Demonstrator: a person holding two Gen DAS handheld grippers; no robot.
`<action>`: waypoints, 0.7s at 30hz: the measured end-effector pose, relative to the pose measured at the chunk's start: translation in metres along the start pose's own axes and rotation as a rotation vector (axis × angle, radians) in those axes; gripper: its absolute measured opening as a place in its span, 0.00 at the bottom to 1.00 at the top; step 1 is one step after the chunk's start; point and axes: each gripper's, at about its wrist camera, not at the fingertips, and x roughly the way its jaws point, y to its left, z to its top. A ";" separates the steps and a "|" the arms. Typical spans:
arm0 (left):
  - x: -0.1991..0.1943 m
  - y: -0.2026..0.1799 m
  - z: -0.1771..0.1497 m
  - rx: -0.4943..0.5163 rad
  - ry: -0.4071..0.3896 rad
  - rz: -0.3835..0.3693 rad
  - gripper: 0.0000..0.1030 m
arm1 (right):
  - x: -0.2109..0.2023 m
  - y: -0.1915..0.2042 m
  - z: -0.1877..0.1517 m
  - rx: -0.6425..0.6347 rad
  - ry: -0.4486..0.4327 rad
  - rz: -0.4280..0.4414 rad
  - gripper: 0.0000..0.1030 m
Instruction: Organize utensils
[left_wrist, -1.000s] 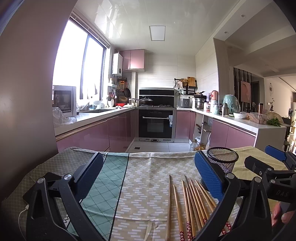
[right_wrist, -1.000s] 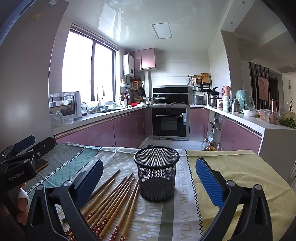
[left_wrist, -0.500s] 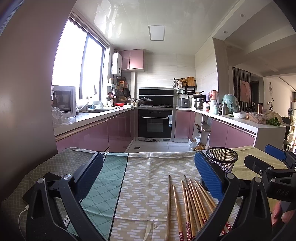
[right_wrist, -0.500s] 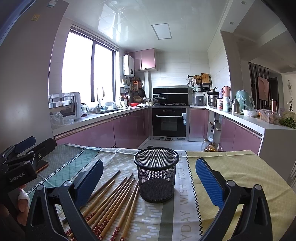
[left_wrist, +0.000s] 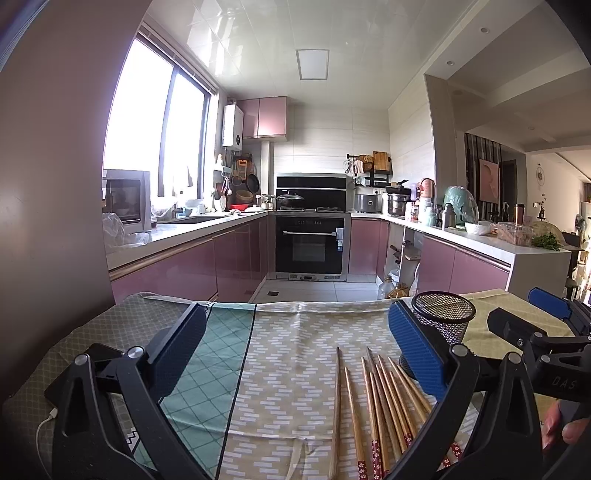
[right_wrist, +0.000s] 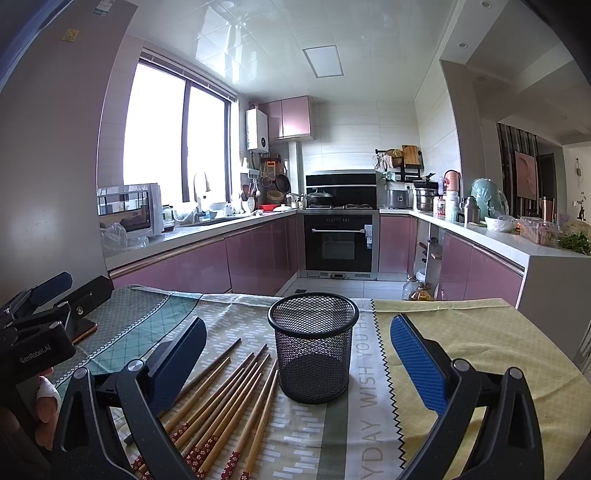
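Note:
Several wooden chopsticks with red flowered ends lie side by side on the patterned tablecloth; they also show in the left wrist view. An empty black mesh cup stands upright just right of them, and shows in the left wrist view. My left gripper is open and empty, above the cloth left of the chopsticks. My right gripper is open and empty, with the cup between its jaws' line of sight, farther ahead. Each gripper shows at the edge of the other's view.
The table is covered by a cloth with teal, beige and yellow panels. A dark phone on a white cable lies at the left edge. Beyond the table's far edge is a kitchen with pink cabinets and an oven.

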 end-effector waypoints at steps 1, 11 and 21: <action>0.001 0.001 0.000 -0.001 0.000 0.000 0.94 | 0.000 0.000 0.000 0.000 0.000 0.001 0.94; 0.001 0.002 -0.002 0.002 0.006 0.003 0.94 | 0.000 0.000 0.000 0.000 0.003 0.001 0.94; 0.002 0.001 -0.003 0.004 0.023 0.005 0.94 | 0.004 -0.002 -0.001 0.011 0.022 0.010 0.94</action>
